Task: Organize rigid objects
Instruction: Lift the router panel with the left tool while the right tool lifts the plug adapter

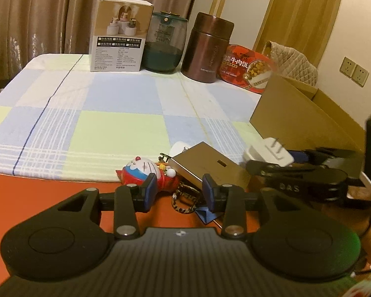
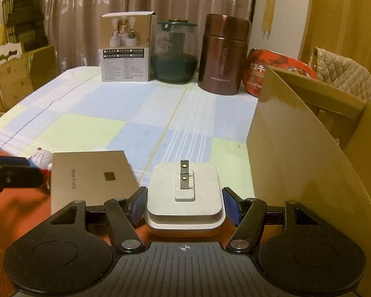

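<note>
Near the table's front edge, beside the tall flap of a cardboard box (image 2: 296,153), the right claw (image 2: 184,206) holds a white plug adapter (image 2: 184,198) by its sides, prongs up and clear of the surface. The left claw (image 1: 179,193) stands partly open and empty above a keyring (image 1: 184,199), between a cartoon cat figurine (image 1: 141,170) and a gold box (image 1: 210,165) lying on the front edge. The adapter's smooth, rounded sides could slip from the pads if tilted on the way over, and the flap leans across the likely path, so a low carry may clip it. Lowering the left claw risks nudging the figurine or gold box.
</note>
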`<state>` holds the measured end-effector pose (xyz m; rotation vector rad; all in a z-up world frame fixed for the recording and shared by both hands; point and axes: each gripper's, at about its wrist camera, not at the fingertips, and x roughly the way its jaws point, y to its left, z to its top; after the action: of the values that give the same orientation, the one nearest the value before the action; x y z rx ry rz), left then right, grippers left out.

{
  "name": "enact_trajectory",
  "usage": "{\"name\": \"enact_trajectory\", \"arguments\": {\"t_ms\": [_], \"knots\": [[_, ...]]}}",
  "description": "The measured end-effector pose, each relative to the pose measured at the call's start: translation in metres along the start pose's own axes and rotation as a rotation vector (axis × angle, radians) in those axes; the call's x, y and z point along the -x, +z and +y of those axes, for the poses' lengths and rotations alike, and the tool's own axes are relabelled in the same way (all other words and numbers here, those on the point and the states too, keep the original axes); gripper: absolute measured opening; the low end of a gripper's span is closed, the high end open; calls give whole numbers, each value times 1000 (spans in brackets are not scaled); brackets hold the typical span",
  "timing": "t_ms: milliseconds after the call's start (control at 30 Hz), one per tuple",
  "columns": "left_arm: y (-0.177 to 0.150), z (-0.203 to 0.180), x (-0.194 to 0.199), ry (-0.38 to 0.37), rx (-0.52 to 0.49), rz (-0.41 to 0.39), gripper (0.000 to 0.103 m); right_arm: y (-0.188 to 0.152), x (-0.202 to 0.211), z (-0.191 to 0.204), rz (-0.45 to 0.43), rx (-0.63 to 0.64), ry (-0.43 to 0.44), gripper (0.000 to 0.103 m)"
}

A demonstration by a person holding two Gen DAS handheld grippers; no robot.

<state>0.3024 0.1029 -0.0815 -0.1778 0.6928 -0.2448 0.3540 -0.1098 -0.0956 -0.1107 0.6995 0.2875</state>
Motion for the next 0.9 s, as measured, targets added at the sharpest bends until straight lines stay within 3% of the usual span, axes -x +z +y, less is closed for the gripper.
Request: {"name": "enact_trajectory", "arguments": {"t_ms": [233,533,600,733,900], "knots": [[0,7,4,-19,26,8,52,2,1,6,41,9,221,61],[-3,10,-1,-44,66,54,52,-6,13,16,76,2,301,61],[-4,12,-2,-42,75,74,47,-7,17,19,85,5,317,61],[-5,14,1,-59,83,94,28,-9,25,25,91,16,333,61],[-6,19,14,-70,70,108,21,-4,32,15,42,9,219,61]]}}
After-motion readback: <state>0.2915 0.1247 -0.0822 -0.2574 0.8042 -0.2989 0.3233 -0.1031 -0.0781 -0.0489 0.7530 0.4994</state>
